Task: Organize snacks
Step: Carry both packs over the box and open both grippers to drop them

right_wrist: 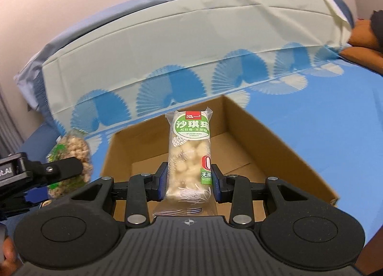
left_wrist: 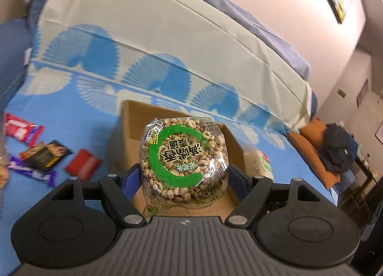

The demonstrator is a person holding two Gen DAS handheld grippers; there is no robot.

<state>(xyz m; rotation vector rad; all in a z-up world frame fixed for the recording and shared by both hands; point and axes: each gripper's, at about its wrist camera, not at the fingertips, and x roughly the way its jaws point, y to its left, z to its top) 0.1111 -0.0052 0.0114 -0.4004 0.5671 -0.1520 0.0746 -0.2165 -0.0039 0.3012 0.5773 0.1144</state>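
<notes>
The left gripper has its blue pads pressed on both sides of a round puffed grain cake in a clear bag. The jaws stand wide around it. A green ring is printed on the bag, with writing that reads upside down from here. Just past the cake sits an open cardboard box.

The right gripper is squeezed much closer together. It grips a long pale sachima bar that stands upright. Its green label says "沙琪玛" and, in small letters, "WUZHETANG". The box lies right under and beyond this bar.

Only the left wrist view shows the loose snacks off to that gripper's left on the blue sheet: a red packet, a dark packet, a purple bar and a red and white wrapper.

Only the right wrist view shows the other gripper from the side, off to the left, with its grain cake beside the box.
</notes>
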